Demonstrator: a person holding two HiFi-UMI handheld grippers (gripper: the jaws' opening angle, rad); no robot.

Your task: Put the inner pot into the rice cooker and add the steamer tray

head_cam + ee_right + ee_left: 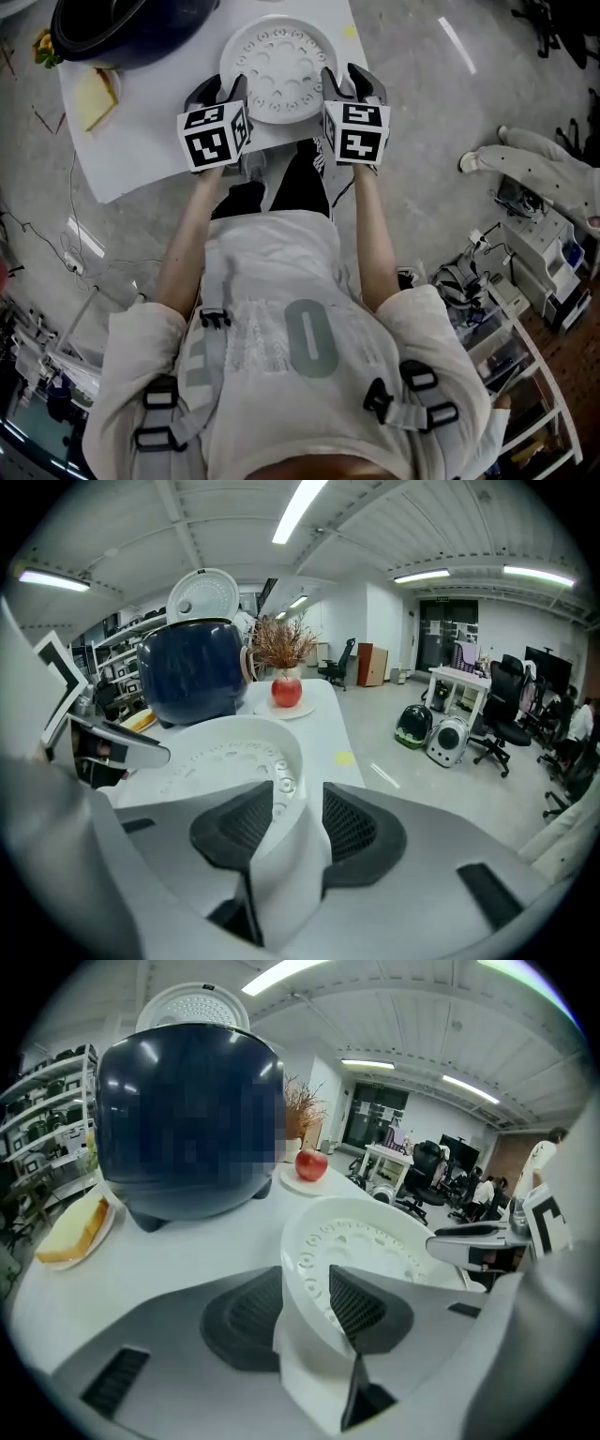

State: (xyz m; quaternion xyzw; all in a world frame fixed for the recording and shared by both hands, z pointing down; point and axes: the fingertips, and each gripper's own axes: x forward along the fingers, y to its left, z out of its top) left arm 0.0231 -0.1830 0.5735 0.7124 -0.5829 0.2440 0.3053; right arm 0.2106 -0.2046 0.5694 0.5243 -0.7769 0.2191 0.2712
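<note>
The white perforated steamer tray lies flat on the white table, right in front of me. My left gripper is shut on its left rim, with the rim wall squeezed between the pads. On the opposite side my right gripper is shut on the right rim in the same way. The dark blue rice cooker stands at the table's far left, its white lid raised. No view shows into the cooker, and the inner pot is hidden.
A plate with a yellow slice sits left of the tray, near the cooker. A red apple on a plate and a vase of dried twigs stand at the far end. Shelving and cables crowd the floor to my right.
</note>
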